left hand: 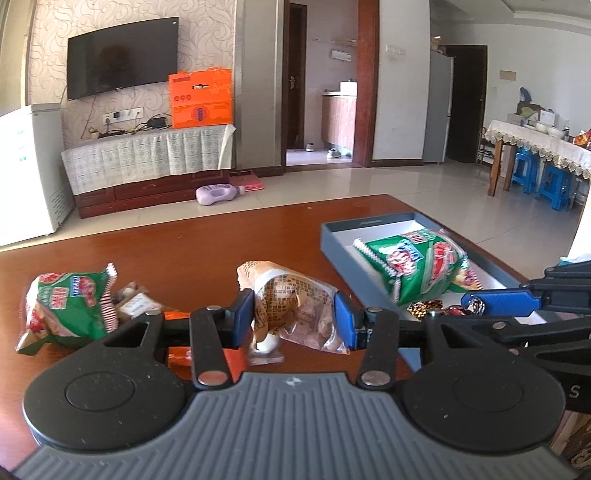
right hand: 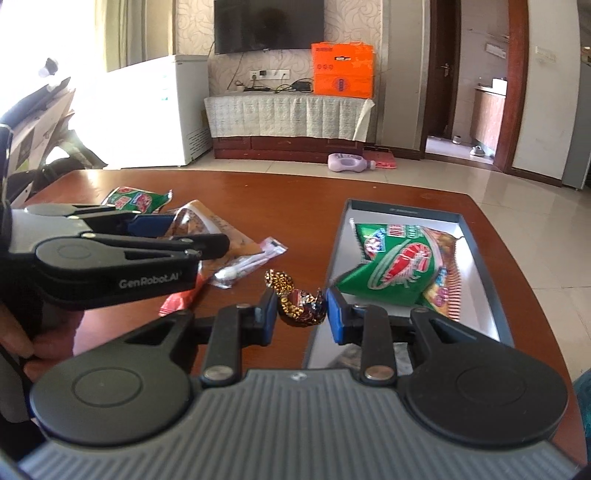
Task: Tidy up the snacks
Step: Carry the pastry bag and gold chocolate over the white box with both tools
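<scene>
Left hand-held gripper (left hand: 293, 317) clamps light, crinkly clear-and-tan plastic snack bag (left hand: 295, 295) mid-body; right hand-held gripper (right hand: 301, 310) pinches small gold-patterned foil-wrapped candy (right hand: 299, 306), likely crushable.

Pretty normal living room: swirly wallpaper (left hand: 140, 14), wall-mounted TV (left hand: 122, 57), orange box (left hand: 201, 98) on a cloth-covered cabinet (left hand: 147, 158), white freezer (left hand: 29, 166), glossy tile floor (left hand: 406, 181), blue stools (left hand: 554, 184), lots of daylight.

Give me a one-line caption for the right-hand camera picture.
Right gripper clamps a foil-wrapped candy beside the tray already holding a green snack bag.
</scene>
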A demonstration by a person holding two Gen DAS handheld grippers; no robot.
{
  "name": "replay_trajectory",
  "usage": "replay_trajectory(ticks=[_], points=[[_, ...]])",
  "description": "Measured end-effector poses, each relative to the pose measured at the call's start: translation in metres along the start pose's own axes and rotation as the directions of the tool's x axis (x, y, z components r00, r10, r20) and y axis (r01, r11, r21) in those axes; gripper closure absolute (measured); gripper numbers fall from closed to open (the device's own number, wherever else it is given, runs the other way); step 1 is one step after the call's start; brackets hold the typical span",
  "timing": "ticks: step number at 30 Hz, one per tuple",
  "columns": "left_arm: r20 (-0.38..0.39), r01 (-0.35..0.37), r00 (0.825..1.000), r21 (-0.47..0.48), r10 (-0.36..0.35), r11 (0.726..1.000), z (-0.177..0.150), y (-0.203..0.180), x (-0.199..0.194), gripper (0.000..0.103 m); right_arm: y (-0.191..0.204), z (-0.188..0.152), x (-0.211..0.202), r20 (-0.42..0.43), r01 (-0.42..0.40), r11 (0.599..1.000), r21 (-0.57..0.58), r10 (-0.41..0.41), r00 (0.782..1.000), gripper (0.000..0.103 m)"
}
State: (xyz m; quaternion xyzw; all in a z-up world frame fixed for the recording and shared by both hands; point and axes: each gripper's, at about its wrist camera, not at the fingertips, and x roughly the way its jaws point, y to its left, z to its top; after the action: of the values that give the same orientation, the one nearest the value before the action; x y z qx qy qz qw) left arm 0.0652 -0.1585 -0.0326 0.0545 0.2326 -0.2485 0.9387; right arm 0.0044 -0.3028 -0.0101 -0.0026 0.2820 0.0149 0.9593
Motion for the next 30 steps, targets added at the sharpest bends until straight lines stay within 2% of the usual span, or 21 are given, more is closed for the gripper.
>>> replay_trajectory(ticks=[12, 30], points=[[-0.006, 0.057, 0.998, 0.006, -0.057, 0.998, 0.007, -0.037, 0.02, 0.05, -0.035, -0.007, -0.009, 0.006, 0.059, 0.996, 0.059, -0.06, 0.998, 0.071], [-0.018, 0.128, 0.992, 0.007, -0.128, 0.992, 0.018, -0.073, 0.049, 0.05, -0.055, -0.016, -0.013, -0.01, 0.097, 0.991, 0.088, -0.096, 0.995, 0.071]])
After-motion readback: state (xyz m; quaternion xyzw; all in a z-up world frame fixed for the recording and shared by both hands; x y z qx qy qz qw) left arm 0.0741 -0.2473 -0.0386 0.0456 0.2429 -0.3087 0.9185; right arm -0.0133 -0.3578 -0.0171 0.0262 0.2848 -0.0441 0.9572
